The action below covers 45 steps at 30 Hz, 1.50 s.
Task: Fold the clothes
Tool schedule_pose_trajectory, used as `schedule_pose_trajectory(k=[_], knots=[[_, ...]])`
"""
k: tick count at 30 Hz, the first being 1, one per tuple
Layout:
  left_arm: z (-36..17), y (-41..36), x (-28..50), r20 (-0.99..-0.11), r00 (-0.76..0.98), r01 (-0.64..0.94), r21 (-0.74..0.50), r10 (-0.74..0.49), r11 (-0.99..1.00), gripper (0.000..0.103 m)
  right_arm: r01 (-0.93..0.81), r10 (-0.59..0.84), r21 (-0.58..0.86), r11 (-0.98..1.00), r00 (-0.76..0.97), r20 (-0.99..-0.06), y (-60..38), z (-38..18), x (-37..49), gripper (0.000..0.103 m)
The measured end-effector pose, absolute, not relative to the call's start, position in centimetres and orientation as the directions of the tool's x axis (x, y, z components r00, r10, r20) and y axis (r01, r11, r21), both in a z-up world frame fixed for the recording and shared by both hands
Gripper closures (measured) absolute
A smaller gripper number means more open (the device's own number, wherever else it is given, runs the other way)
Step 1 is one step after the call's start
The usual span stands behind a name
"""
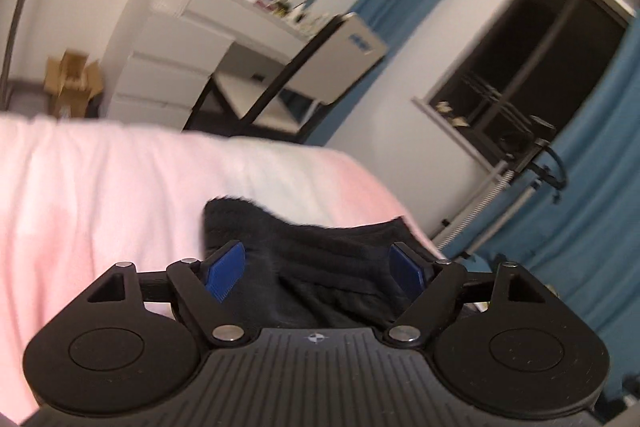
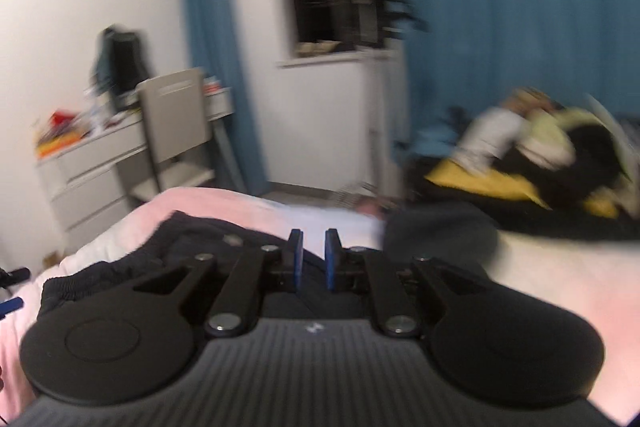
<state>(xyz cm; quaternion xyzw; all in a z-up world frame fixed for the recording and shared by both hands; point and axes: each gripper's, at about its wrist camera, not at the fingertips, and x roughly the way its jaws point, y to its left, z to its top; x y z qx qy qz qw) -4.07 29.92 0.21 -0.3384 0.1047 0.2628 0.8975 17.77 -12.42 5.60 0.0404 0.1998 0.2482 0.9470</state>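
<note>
Pink blanket (image 1: 100, 187) covers bed, dark garment (image 1: 320, 259) lying on it. My left gripper (image 1: 320, 267) spread wide over garment; my right gripper (image 2: 314, 259) nearly closed, narrow gap, holding nothing.

Bed with pale pink fleece cover (image 1: 100, 187): crumpled black ribbed garment (image 1: 332, 267) on it; heap of yellow, white, black clothes (image 2: 536, 163) behind.

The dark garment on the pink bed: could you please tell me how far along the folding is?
Little looks done: the dark garment lies bunched on the pink blanket, with no neat fold visible. In hand: the left tongs are spread wide over it, and the right tongs are nearly closed, with no cloth visibly pinched. Left: the folding, plus the heap of clothes beyond.
</note>
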Motion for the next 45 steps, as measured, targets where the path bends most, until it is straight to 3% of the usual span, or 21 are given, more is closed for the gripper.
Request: schedule_pose_trajectory(k=[2, 4, 6, 15, 21, 23, 25, 27, 30, 33, 41, 45], knots=[[1.9, 28.1, -4.6, -0.34, 0.862, -0.506, -0.527, 0.377, 0.683, 0.02, -0.395, 0.441, 0.196, 0.897, 0.821, -0.363, -15.8, 4.6, 15.1, 0.089], [3.3, 25.6, -5.2, -0.302, 0.894, -0.444, -0.492, 0.332, 0.748, 0.02, -0.335, 0.41, 0.254, 0.907, 0.838, -0.36, -19.2, 3.2, 12.3, 0.072], [4.1, 22.7, -5.1, -0.286, 0.917, -0.382, -0.439, 0.277, 0.813, 0.02, -0.279, 0.395, 0.323, 0.904, 0.834, -0.385, -20.9, 1.0, 10.3, 0.063], [4.0, 7.5, 0.3, -0.329, 0.943, 0.008, -0.159, -0.061, 0.987, 0.02, -0.167, 0.407, 0.53, 0.832, 0.832, -0.377, -26.4, -2.4, 7.0, 0.057], [1.7, 1.4, 8.8, -0.451, 0.89, 0.082, 0.02, -0.064, 0.996, 0.021, -0.136, 0.403, 0.584, 0.8, 0.843, -0.355, -29.5, -3.4, 7.8, 0.049], [0.2, 0.8, 12.4, -0.53, 0.848, 0.071, 0.067, -0.025, 0.995, 0.033, -0.122, 0.398, 0.596, 0.793, 0.845, -0.356, -30.1, -3.9, 8.3, 0.049], [-1.2, 0.1, 15.2, -0.615, 0.788, 0.067, 0.08, -0.004, 0.995, 0.082, -0.108, 0.38, 0.587, 0.802, 0.851, -0.363, -30.9, -4.5, 8.8, 0.048], [-1.2, -0.5, 15.3, -0.617, 0.787, 0.082, 0.084, -0.013, 0.993, 0.095, -0.086, 0.367, 0.59, 0.803, 0.851, -0.375, -31.6, -5.3, 9.5, 0.048], [0.3, -2.0, 13.0, -0.551, 0.832, 0.154, 0.107, -0.07, 0.982, 0.097, -0.062, 0.376, 0.626, 0.777, 0.844, -0.383, -32.3, -6.3, 10.3, 0.048], [1.8, -4.1, 8.2, -0.5, 0.841, 0.296, 0.11, -0.205, 0.949, 0.099, -0.061, 0.386, 0.642, 0.764, 0.841, -0.379, -32.4, -6.5, 10.7, 0.048], [-5.9, -5.3, 3.6, -0.614, 0.719, 0.388, -0.033, -0.325, 0.921, 0.099, -0.133, 0.428, 0.614, 0.778, 0.828, -0.362, -30.9, -5.1, 9.9, 0.048], [-6.3, -5.5, 3.7, -0.61, 0.721, 0.385, -0.042, -0.329, 0.922, 0.099, -0.208, 0.48, 0.58, 0.787, 0.797, -0.366, -28.3, -4.9, 11.9, 0.048]])
